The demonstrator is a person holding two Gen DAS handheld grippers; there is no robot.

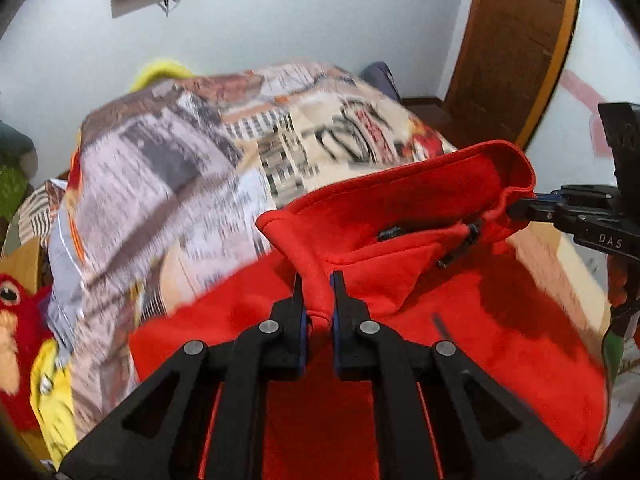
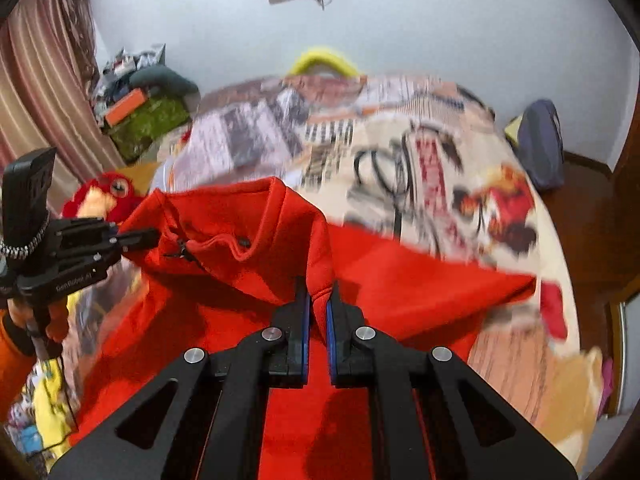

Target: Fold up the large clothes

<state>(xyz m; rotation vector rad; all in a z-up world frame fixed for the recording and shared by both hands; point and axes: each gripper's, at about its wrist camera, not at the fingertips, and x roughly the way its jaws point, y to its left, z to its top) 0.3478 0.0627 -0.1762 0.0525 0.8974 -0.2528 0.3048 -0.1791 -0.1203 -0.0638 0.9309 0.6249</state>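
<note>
A red fleece garment (image 1: 400, 280) with a zip at the collar hangs lifted over a bed with a printed cover (image 1: 180, 168). My left gripper (image 1: 318, 280) is shut on one folded edge of its collar band. My right gripper (image 2: 318, 286) is shut on the other end of that band. Between them the red garment (image 2: 240, 216) stretches, its body draping down onto the bed cover (image 2: 400, 140). Each gripper shows in the other's view: the right gripper (image 1: 514, 210) at the right edge, the left gripper (image 2: 154, 236) at the left, held by a hand in an orange sleeve.
A red plush toy (image 2: 108, 196) and yellow items lie at the bed's left side. A pile of clutter (image 2: 148, 112) sits by a striped curtain (image 2: 40, 80). A dark bag (image 2: 540, 140) leans at the far right, near a wooden door (image 1: 516, 40).
</note>
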